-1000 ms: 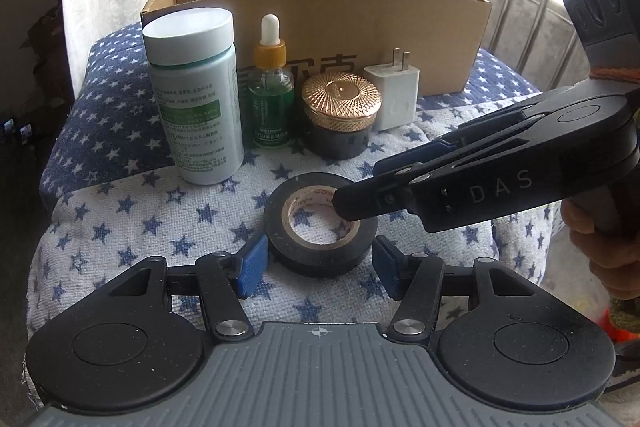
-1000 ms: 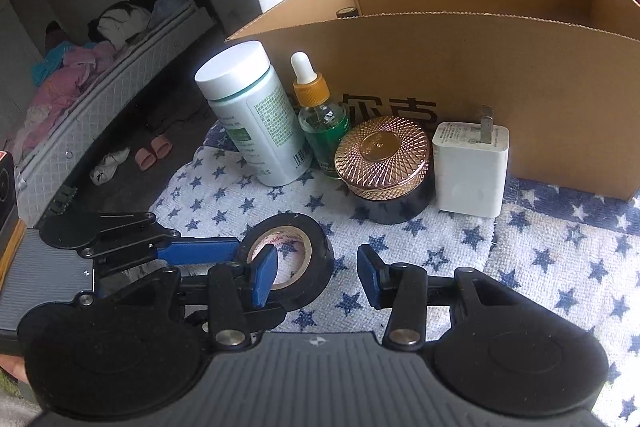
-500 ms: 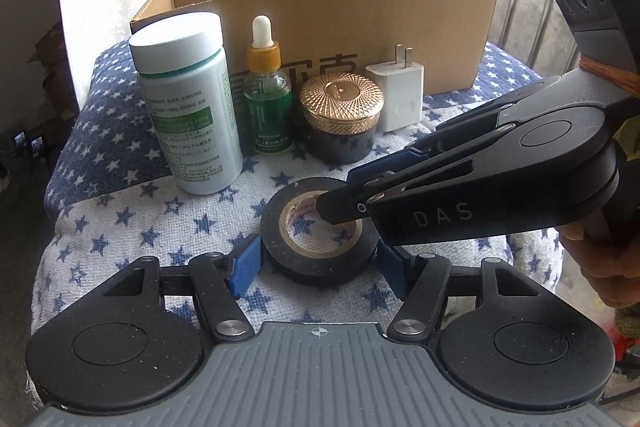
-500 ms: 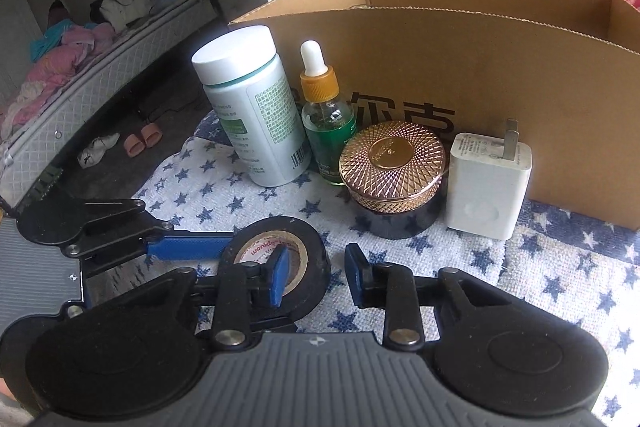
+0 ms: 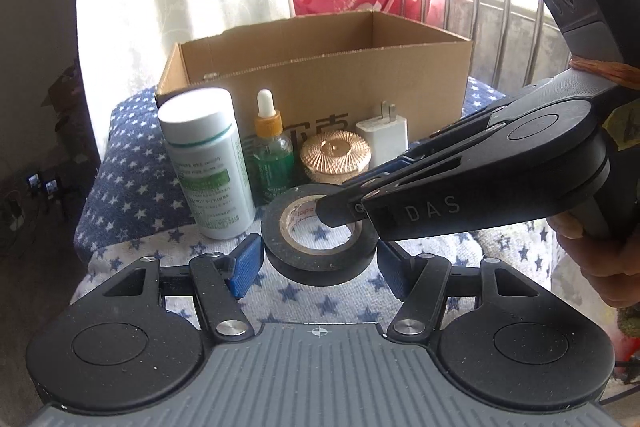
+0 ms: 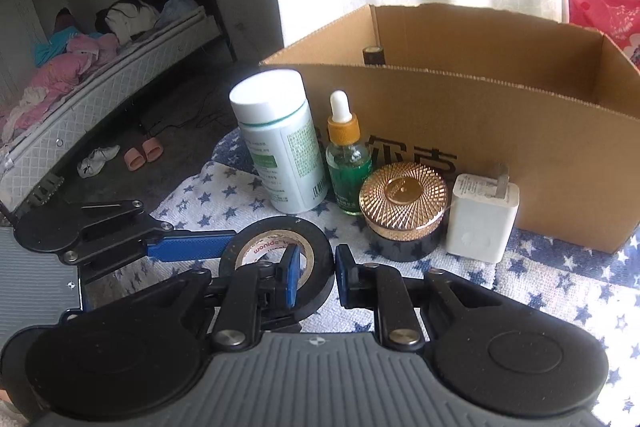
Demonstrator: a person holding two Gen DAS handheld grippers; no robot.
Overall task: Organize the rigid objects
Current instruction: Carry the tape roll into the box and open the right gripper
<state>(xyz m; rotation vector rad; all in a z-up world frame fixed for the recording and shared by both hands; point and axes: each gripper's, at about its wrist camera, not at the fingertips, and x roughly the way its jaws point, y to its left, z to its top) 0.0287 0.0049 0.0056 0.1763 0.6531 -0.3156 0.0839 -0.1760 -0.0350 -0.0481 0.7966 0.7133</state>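
Observation:
A black tape roll point(image 5: 320, 235) is lifted and tilted above the star-patterned cloth point(image 5: 132, 163). My right gripper point(image 6: 314, 277) is shut on the roll's point(image 6: 320, 251) wall, one finger inside the hole and one outside. My left gripper point(image 5: 316, 263) is open, its blue pads either side of the roll without touching. Behind stand a white pill bottle point(image 5: 206, 163), a green dropper bottle point(image 5: 272, 155), a gold-lidded jar point(image 5: 336, 157) and a white charger plug point(image 5: 382, 139), in front of an open cardboard box point(image 5: 320, 75).
A small dark object point(image 6: 373, 55) shows inside the box at its far left corner. A bed point(image 6: 80, 107) and shoes on the floor lie left of the table. A railing point(image 5: 500, 19) and curtains stand behind the box.
My right gripper has closed on the tape roll's wall and lifted it off the cloth, tilting it. Both views have risen and pulled back a little.

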